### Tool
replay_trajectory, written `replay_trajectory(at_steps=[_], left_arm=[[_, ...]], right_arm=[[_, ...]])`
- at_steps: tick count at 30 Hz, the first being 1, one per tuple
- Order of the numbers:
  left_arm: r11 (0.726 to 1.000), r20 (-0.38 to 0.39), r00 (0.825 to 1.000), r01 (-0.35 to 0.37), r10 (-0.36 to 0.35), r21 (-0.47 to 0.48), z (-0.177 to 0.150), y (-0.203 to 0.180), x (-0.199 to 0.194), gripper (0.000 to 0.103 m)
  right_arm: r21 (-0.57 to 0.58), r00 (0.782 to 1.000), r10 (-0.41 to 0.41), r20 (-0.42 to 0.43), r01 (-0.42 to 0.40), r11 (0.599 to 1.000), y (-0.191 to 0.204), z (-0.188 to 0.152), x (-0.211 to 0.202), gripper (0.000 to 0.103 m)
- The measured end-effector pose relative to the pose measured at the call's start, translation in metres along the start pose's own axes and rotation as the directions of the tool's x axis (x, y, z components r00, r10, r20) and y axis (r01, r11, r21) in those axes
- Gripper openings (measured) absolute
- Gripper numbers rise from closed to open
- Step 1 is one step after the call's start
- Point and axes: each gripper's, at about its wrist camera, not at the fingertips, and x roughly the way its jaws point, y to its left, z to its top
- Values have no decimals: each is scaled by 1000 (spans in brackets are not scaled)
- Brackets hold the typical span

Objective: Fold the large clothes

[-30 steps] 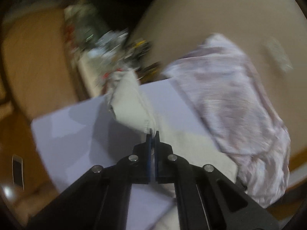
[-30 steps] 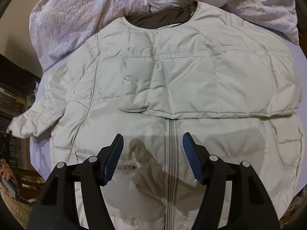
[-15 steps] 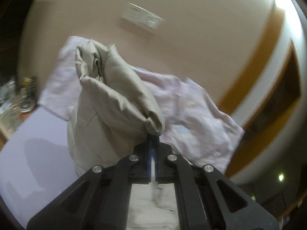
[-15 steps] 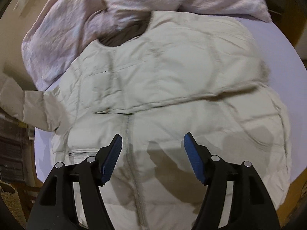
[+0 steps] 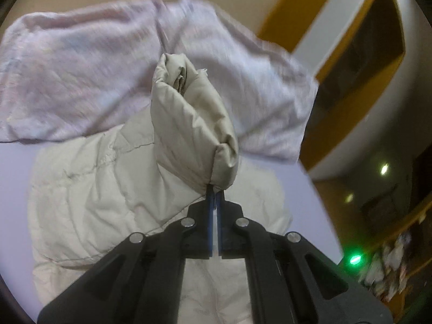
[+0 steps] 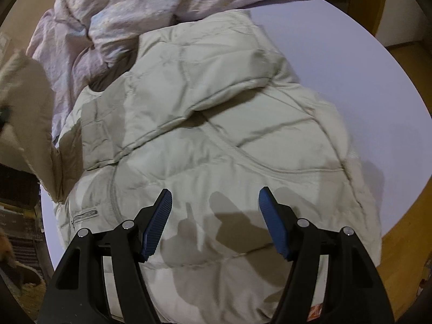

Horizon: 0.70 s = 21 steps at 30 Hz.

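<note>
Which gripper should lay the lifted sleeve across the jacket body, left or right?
Left. The left gripper is shut on the sleeve, held raised above the jacket. The right gripper is open and empty over the lower front, apart from the sleeve.

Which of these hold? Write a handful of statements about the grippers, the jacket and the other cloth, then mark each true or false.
1. The left gripper is shut on the sleeve of the puffer jacket. True.
2. The right gripper grips the jacket's hem. False: its jaws stand wide open above the jacket, holding nothing.
3. The jacket's other sleeve is folded across its chest. True.
4. A pale pink cloth lies bunched by the jacket's collar. True.
5. The jacket lies on a bare wooden floor. False: it lies on a lavender table.
</note>
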Motion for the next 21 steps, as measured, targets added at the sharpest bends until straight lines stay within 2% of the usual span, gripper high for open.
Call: replay_trajectory(at_steps=[3,5,7,8,9,13,15,17,20,21], left_arm=[[999,-114,993,-31,35,38,-23,-9,36,7],[999,-196,980,-33,41,43,-37,-8,60,12],[998,-224,974,-37,45,41,-46,-6,67,27],[998,-221,974,-41,48,37,-48,-4,64,44],[998,-204,977,-52,57,30,-49,1,59,57],[994,-162,980,-111,113,22,-48,25,35,65],[987,-153,975,-159,159,12,-46,41,23,66],[975,-144,965,-222,218,-7,-53,65,3,67],[947,-139,940,-320,312,-39,-64,104,-28,67],[932,-145,926,-359,349,-55,-70,120,-39,67]], right_arm=[[6,1000,-10,0,10,1000,-5,-1,-2,68],[4,1000,-12,0,12,1000,-7,1,-4,68],[-10,1000,-11,6,11,1000,-3,5,-5,69],[-18,1000,-9,10,10,1000,-1,6,-6,69],[-34,1000,-5,19,5,999,4,9,-7,68],[-121,998,51,47,-45,992,38,22,-10,67],[-183,995,86,48,-76,980,62,30,-8,60],[-250,993,109,50,-93,964,89,38,-5,56],[-345,990,121,73,-89,934,130,52,2,51],[-360,989,124,79,-88,929,137,55,4,47]])
